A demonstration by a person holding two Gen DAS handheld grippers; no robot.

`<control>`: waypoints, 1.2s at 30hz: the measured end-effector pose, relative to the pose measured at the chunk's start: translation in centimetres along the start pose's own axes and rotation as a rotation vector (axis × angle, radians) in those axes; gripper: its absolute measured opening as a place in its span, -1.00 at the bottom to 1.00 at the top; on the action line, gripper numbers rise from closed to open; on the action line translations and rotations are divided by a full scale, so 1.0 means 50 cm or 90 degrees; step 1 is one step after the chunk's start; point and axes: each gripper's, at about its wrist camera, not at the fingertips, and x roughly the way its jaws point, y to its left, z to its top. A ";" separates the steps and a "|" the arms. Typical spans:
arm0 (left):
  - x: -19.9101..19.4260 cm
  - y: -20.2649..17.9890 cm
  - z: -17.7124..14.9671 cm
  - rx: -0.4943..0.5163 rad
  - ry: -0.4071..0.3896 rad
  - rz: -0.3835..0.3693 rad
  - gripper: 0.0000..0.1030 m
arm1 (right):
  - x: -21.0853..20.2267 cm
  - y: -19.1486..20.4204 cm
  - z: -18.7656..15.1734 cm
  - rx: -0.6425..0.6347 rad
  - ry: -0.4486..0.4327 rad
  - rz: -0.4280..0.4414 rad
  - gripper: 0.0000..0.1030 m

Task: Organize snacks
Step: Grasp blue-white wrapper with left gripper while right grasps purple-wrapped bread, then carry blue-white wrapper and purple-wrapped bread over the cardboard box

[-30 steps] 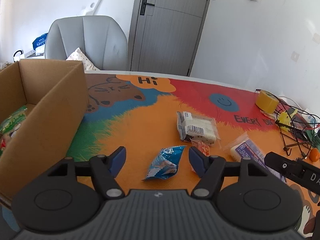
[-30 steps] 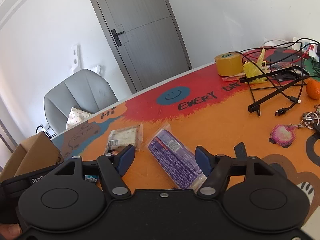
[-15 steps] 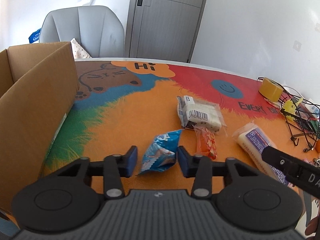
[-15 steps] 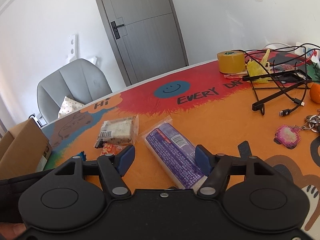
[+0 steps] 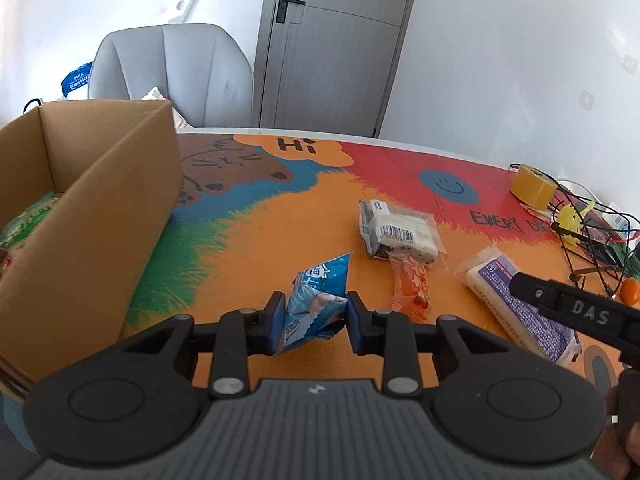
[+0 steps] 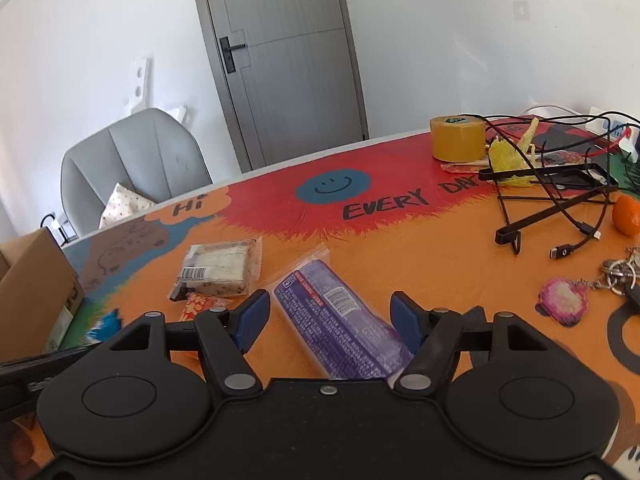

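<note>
A blue snack packet (image 5: 325,276) sits crumpled between the pads of my left gripper (image 5: 316,314), whose jaws are closing and press on both its sides just above the orange mat. To the left stands an open cardboard box (image 5: 100,208) holding a green packet. My right gripper (image 6: 330,316) is open, its fingers either side of a long purple packet (image 6: 320,292) lying on the mat, not touching it. A white barcoded packet (image 6: 218,266) and a small orange-red packet (image 6: 200,304) lie between the two grippers.
At the right of the table are a yellow tape roll (image 6: 456,138), a black wire stand with tangled cables (image 6: 552,200), an orange fruit (image 6: 626,216) and keys with a pink charm (image 6: 564,300). A grey chair (image 5: 172,72) stands behind the table's far edge.
My left jaws have narrowed from wide apart onto the blue packet, which now stands crumpled between the pads. The right gripper has rolled slightly and stays open over the purple packet.
</note>
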 end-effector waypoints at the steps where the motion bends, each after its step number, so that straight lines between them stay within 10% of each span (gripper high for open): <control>1: -0.004 0.004 0.001 -0.002 -0.003 0.003 -0.40 | 0.007 0.003 -0.002 -0.003 0.007 0.000 0.31; 6: -0.018 0.026 0.007 -0.020 -0.013 0.017 -0.40 | 0.013 0.033 -0.035 -0.037 0.034 -0.001 0.28; 11: -0.041 0.034 0.005 -0.022 -0.022 0.011 -0.40 | -0.003 0.041 -0.056 -0.030 0.042 0.014 -0.35; 36: -0.213 0.125 0.028 -0.049 -0.126 0.003 -0.40 | -0.155 0.154 -0.028 -0.009 -0.061 0.132 -0.42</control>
